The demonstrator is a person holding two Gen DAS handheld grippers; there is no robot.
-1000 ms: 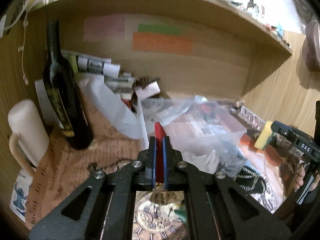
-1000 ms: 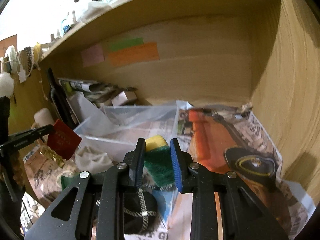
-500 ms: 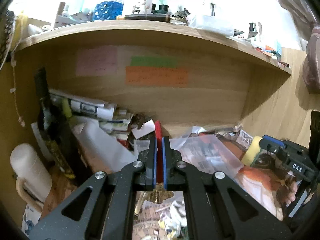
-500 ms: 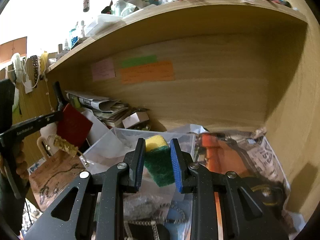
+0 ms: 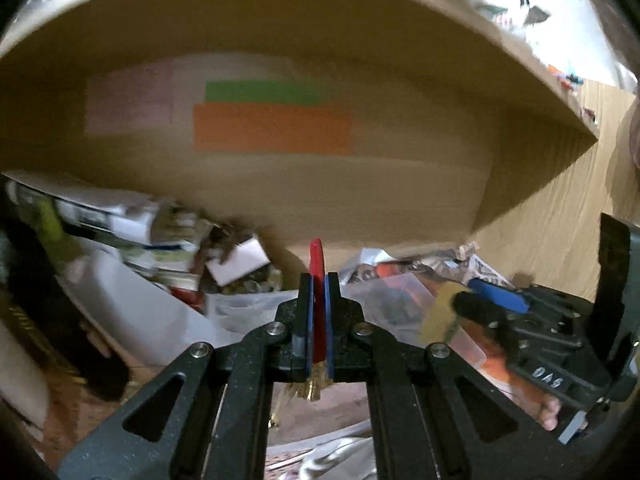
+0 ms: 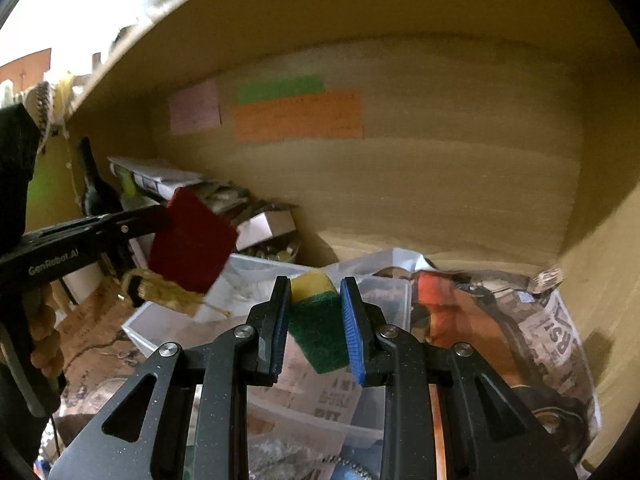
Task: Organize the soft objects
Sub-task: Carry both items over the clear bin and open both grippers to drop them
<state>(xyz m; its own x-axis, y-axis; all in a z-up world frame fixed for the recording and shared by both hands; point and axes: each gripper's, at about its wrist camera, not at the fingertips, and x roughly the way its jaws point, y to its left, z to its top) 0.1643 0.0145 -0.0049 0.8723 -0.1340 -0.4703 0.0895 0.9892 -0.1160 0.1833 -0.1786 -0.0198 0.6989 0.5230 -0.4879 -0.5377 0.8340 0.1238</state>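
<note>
Fingers first: the left gripper (image 5: 319, 320) is clamped tight on a thin red pouch (image 6: 191, 241) with a gold fringe hanging below, held up in the air above the clutter. Over on the right, the right gripper (image 6: 316, 326) is squeezing one sponge (image 6: 318, 322), yellow on top, green scrub face toward the camera, also lifted clear.

Now the room to move. A wooden shelf (image 5: 280, 12) hangs overhead, a back wall (image 6: 440, 184) closes things off behind, and a side wall stands close on the right. Open air sits between the two tools and that back panel.

Down below, newspaper (image 6: 552, 332) covers the surface at right, and a clear bin (image 6: 256, 268) lies just under the sponge, with a paper pile (image 5: 132, 220) stacked at the back left beside a dark bottle (image 6: 94, 188).

Count it up: two grippers, one pouch, one sponge, one bin, one bottle, and three notes on the wall, namely pink (image 5: 130, 98), green (image 5: 264, 92) and orange (image 5: 272, 128). The left view is motion-blurred.
</note>
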